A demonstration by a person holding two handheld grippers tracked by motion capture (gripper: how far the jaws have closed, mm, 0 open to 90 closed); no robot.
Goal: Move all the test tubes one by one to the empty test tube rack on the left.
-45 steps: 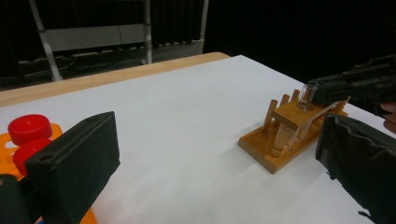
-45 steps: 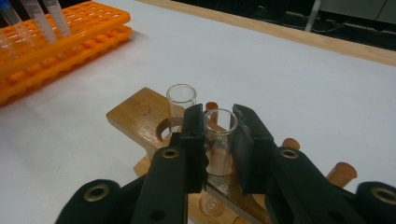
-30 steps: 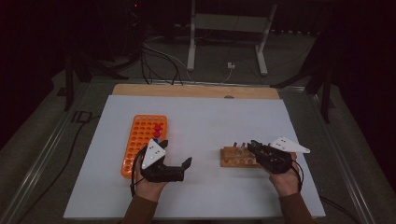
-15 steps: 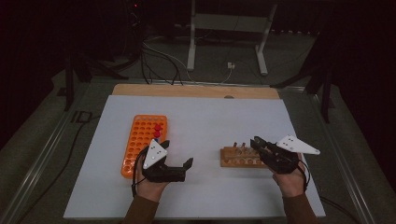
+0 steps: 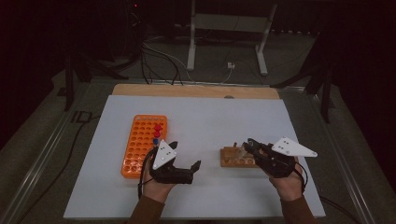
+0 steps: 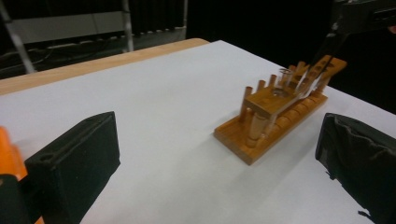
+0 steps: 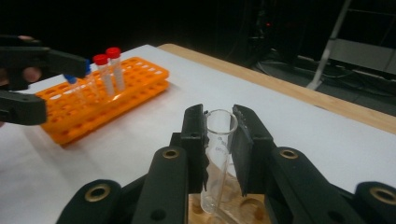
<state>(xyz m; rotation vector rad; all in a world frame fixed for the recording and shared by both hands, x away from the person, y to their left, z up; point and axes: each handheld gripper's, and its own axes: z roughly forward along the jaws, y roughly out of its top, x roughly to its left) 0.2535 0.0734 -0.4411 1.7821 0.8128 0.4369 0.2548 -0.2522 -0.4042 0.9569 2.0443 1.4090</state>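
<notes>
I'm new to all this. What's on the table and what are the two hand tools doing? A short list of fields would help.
Surface: white table top
Right gripper: shut on a clear glass tube, held upright just above the wooden rack
Left gripper: open, nothing between its jaws, beside the orange rack
Orange rack contents: two red-capped tubes and one blue-capped tube, standing upright
Wooden rack: low stand with a row of holes, near the person's right hand
</notes>
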